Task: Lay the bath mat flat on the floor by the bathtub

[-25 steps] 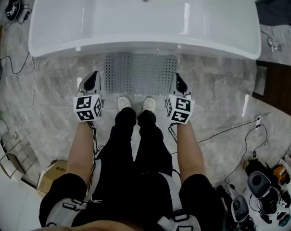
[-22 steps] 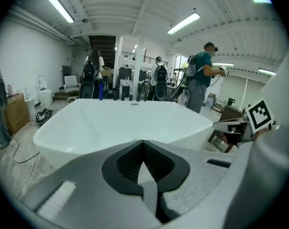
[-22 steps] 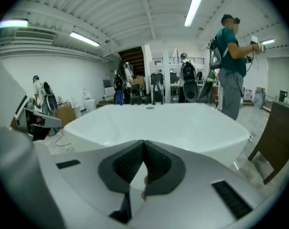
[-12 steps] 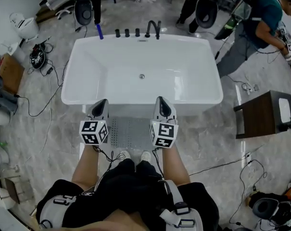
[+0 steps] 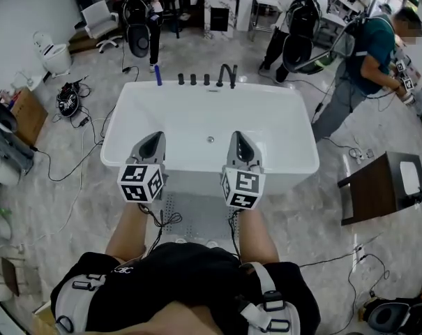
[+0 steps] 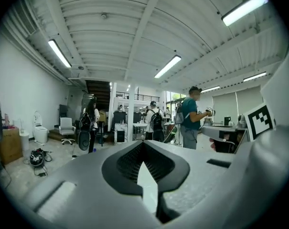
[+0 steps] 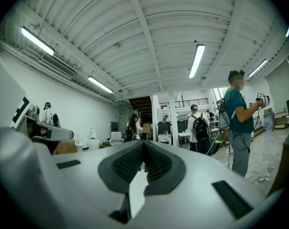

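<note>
The grey perforated bath mat (image 5: 195,213) lies flat on the marble floor against the white bathtub (image 5: 298,162), partly hidden by my arms and body. My left gripper (image 5: 153,140) and right gripper (image 5: 238,139) are held up side by side over the tub's near rim, well above the mat. Both are shut with nothing between their jaws. In the left gripper view the left gripper (image 6: 144,145) points level across the room, and the right gripper (image 7: 144,144) does the same in the right gripper view. Neither of those views shows the mat.
A black faucet (image 5: 228,74) stands on the tub's far rim. A dark wooden side table (image 5: 378,187) stands to the right. Cables (image 5: 68,155) trail over the floor on the left. Several people (image 5: 367,61) stand beyond the tub, near a toilet (image 5: 54,53) and a chair.
Both grippers rose from floor level at the mat's two ends to in front of the tub. The head view tilted up, bringing the whole tub and the room into sight.
</note>
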`<move>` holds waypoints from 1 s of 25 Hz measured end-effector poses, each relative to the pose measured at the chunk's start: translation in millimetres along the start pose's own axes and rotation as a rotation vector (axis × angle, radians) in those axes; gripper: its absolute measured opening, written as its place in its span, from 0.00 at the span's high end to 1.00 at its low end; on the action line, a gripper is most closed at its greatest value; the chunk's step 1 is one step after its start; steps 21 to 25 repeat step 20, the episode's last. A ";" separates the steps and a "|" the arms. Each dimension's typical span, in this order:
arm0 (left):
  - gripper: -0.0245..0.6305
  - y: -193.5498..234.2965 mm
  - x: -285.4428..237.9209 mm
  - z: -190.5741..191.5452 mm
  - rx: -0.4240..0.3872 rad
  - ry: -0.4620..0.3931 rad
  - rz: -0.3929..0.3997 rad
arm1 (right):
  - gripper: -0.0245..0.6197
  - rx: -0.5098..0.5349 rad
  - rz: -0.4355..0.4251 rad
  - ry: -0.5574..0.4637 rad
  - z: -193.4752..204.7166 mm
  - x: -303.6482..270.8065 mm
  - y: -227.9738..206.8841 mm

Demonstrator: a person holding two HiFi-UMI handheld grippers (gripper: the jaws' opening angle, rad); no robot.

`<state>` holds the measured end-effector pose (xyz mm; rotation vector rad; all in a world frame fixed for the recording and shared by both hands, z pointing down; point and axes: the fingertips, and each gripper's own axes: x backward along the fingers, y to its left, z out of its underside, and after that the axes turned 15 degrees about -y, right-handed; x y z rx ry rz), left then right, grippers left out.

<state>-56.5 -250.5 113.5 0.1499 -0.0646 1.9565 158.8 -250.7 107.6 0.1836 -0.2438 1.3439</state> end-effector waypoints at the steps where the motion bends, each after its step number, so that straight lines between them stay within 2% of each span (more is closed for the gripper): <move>1: 0.96 -2.3 -0.6 -2.1 0.015 -0.005 0.007 | 0.96 -0.002 0.000 -0.001 -1.0 -1.0 -0.1; 6: 0.96 -3.1 -8.1 -9.6 -0.017 -0.020 0.018 | 0.96 -0.004 -0.010 -0.011 -4.7 -10.6 3.6; 25: 0.96 9.7 -9.7 -3.7 -0.013 -0.019 0.017 | 0.96 0.020 -0.012 -0.022 -3.0 -10.2 12.3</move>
